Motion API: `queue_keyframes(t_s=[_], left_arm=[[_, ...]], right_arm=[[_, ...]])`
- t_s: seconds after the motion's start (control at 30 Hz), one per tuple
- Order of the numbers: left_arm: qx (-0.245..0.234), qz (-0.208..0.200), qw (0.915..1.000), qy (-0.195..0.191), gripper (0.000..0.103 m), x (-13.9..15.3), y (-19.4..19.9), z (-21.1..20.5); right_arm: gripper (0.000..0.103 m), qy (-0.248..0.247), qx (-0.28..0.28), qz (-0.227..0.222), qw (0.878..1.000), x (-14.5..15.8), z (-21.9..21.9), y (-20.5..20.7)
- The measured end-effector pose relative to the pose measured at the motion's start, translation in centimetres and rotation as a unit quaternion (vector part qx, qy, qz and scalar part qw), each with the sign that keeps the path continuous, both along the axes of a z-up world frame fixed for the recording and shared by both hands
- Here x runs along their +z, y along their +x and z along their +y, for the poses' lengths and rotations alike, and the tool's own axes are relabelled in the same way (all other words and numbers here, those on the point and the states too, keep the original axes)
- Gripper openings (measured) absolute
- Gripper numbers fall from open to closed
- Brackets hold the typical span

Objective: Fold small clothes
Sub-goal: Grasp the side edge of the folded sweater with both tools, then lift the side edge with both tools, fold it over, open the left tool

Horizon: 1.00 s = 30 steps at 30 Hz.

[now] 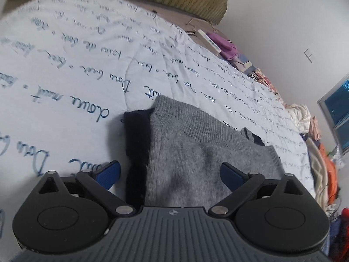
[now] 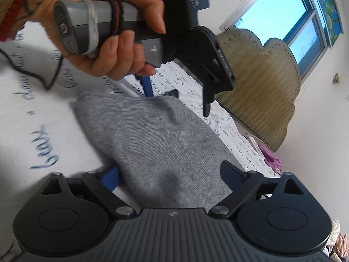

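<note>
Grey knit garment lies flat on the white script-printed quilt, with a dark navy piece showing along one edge. The left gripper stands wide above the knit, holding nothing; the right gripper also stands fairly wide over an edge of the same garment, pads clear of the cloth.

Risks from this position:
- Closing too deep may pinch the quilt together with the knit, dragging the bedding during the fold.
- Catching only the grey layer may leave the navy piece behind and skew the fold.
- The person's hand carries the left tool close by; converging paths may cause collision.
</note>
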<state>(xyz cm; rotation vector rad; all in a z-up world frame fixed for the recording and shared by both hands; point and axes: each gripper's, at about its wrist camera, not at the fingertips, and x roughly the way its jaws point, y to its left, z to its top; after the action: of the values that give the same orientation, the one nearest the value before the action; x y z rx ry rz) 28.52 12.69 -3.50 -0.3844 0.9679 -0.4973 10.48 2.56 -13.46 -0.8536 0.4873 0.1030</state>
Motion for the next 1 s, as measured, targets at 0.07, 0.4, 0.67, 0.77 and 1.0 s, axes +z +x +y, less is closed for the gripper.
queue_keyframes(t_s=[0.07,0.4,0.67,0.77,1.0], left_arm=[[-0.004,0.012,0.9998,-0.017,0.094,-0.8,1.0,-0.2],[0.020,0.020,0.9983,-0.051,0.041,-2.6,3.9,-0.3],[0.049,0.021,0.9986,-0.008,0.012,-1.5,3.3,-1.0],[0.046,-0.009,0.9980,0.043,0.011,0.6,2.4,-2.5],[0.059,-0.038,0.9937,0.087,0.011,5.2,0.8,-5.6]], right_arm=[[0.070,0.005,-0.002,0.011,1.000,-0.1,0.2,0.8],[0.019,-0.017,0.046,0.030,0.998,-1.5,1.5,1.4],[0.008,0.032,0.066,0.034,0.997,-0.2,0.0,1.1],[0.007,0.071,0.063,0.026,0.995,1.3,-1.2,0.9],[0.007,0.145,0.039,-0.002,0.989,4.9,-4.8,-0.1]])
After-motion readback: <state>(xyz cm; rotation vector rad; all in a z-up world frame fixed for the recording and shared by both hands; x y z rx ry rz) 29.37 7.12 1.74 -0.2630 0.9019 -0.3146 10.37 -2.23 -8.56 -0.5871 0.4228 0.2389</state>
